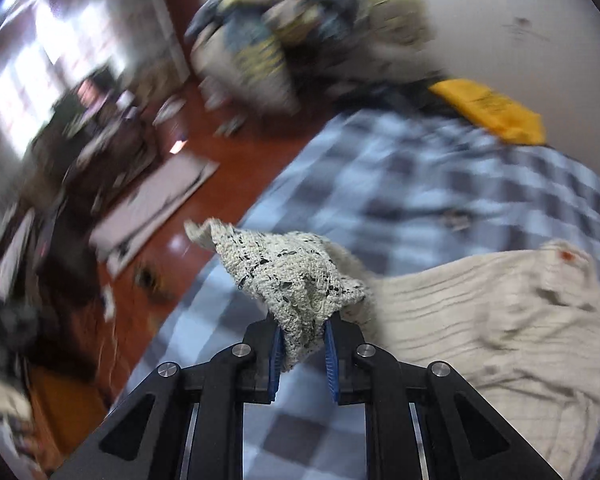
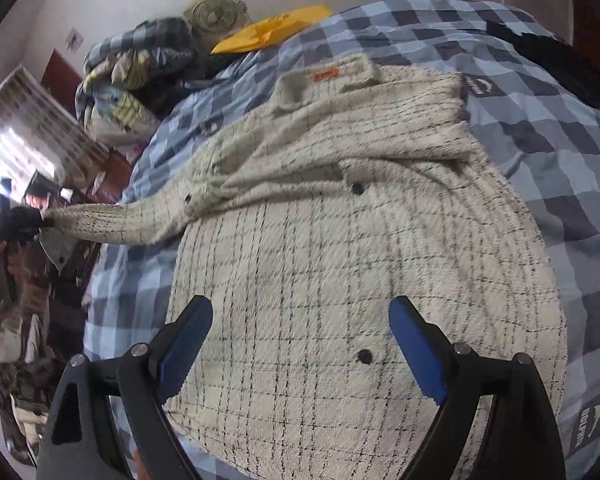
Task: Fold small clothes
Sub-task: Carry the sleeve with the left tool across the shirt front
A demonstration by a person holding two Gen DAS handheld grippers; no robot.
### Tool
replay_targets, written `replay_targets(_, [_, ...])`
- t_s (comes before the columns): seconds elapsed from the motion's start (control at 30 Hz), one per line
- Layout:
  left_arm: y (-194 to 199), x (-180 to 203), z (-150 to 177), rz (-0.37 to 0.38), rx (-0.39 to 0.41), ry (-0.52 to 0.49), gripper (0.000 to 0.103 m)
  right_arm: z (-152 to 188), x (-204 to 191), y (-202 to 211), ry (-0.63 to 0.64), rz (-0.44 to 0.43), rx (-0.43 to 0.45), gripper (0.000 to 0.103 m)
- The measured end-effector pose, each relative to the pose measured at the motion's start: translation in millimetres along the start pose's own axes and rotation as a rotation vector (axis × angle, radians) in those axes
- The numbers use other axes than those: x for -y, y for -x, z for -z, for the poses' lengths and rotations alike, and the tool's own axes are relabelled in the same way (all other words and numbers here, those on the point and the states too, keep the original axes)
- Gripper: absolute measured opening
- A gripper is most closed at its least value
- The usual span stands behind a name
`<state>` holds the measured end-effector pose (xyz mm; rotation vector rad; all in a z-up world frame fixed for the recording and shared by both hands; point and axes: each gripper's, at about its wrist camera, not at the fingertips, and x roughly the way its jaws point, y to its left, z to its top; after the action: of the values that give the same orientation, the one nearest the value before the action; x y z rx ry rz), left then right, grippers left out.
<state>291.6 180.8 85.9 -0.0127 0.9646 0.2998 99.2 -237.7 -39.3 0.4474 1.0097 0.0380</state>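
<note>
A cream knitted jacket with thin black check lines (image 2: 340, 248) lies on a bed with a blue checked sheet (image 2: 540, 128). It has dark buttons and an orange label near the collar. My left gripper (image 1: 302, 330) is shut on the cuff of the jacket's sleeve (image 1: 288, 272) and holds it out over the bed's edge. In the right wrist view it shows at the far left (image 2: 40, 222), with the sleeve stretched out to it. My right gripper (image 2: 300, 320) is open and empty, just above the jacket's lower front.
A yellow envelope (image 2: 272, 28) and a heap of bedding and clothes (image 2: 136, 68) lie at the head of the bed by the white wall. The bed's left edge drops to a red-brown floor (image 1: 204, 208) with clutter.
</note>
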Motion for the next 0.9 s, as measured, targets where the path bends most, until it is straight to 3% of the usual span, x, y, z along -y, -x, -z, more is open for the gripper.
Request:
replay_targets(0.2, [54.3, 148.6, -24.9, 0.066, 0.079, -0.204, 0.017, -15.8, 35.0, 19.8, -0.099, -0.023, 0.047, 0.088])
replay_targets(0.4, [77.9, 292.3, -9.5, 0.152, 0.115, -0.380, 0.017, -22.2, 71.1, 34.9, -0.216, -0.061, 0.091, 0.088])
replay_targets(0.7, [79.2, 488.8, 78.0, 0.246, 0.115, -0.658, 0.017, -33.7, 116.0, 35.9, -0.331, -0.079, 0.110, 0.088])
replay_targets(0.8, [60.7, 533.4, 119.4, 0.285, 0.034, -0.758, 0.020, -35.7, 130.3, 31.2, -0.369, -0.089, 0.100, 0.088])
replay_targets(0.9, [51.2, 545.6, 142.7, 0.301, -0.059, -0.755, 0.020, -34.2, 140.6, 29.8, -0.407, -0.098, 0.094, 0.088])
